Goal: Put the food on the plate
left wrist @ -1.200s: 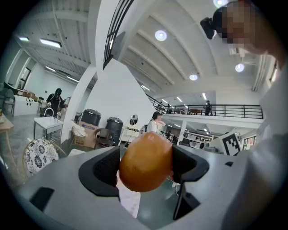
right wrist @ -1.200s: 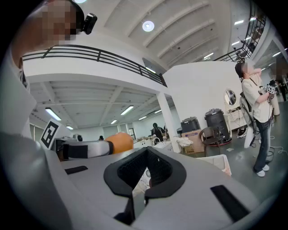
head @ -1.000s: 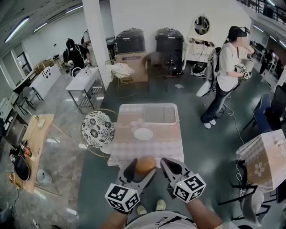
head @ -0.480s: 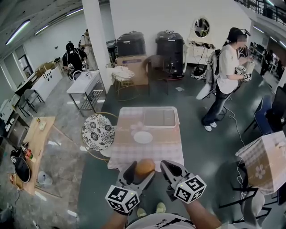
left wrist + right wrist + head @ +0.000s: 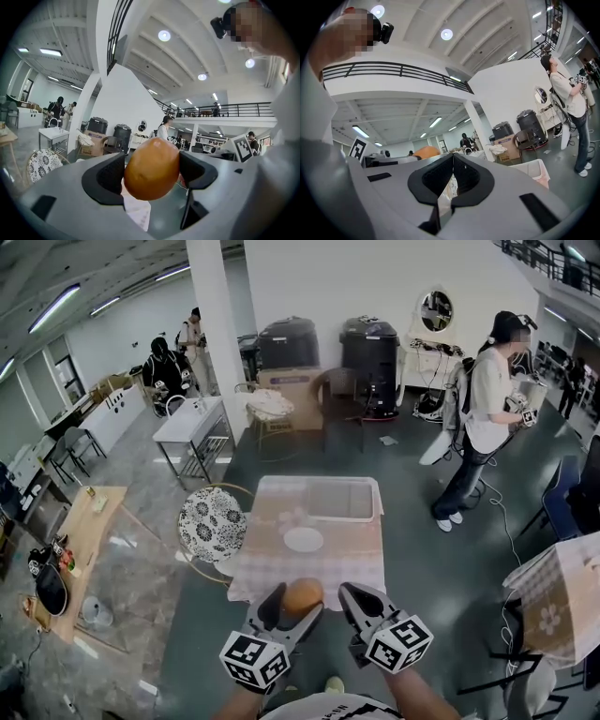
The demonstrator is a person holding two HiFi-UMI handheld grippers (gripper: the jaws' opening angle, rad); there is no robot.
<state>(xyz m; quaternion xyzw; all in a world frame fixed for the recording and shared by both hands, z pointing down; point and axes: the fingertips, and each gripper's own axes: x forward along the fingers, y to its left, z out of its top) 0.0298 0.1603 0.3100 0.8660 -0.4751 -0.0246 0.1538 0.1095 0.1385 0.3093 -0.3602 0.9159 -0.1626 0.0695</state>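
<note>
The left gripper (image 5: 292,607) is pinching a smooth, orange-brown, egg-shaped piece of food (image 5: 303,595). In the left gripper view both dark padded jaws are pressing into its sides, and the food is bulging out above and below them. In the head view the food is hanging in the air just in front of the near edge of the square table draped in a pale pink checked cloth (image 5: 349,557), not touching it.

Beside it, the right gripper (image 5: 353,595) is carrying nothing. The right gripper view shows its black jaws pressed together tip to tip, with only a thin seam between them. The two grippers are riding side by side, close but apart.

On the table, the round white plate (image 5: 303,539) is sitting near the middle of the cloth, bare, and well apart from the held food. Behind the plate, a shallow white rectangular tray (image 5: 338,499) is taking up the far part of the table. A round chair with a black-and-white floral seat (image 5: 212,518) is standing at the table's left edge. A person in a white top (image 5: 488,395) is standing off to the right.
</note>
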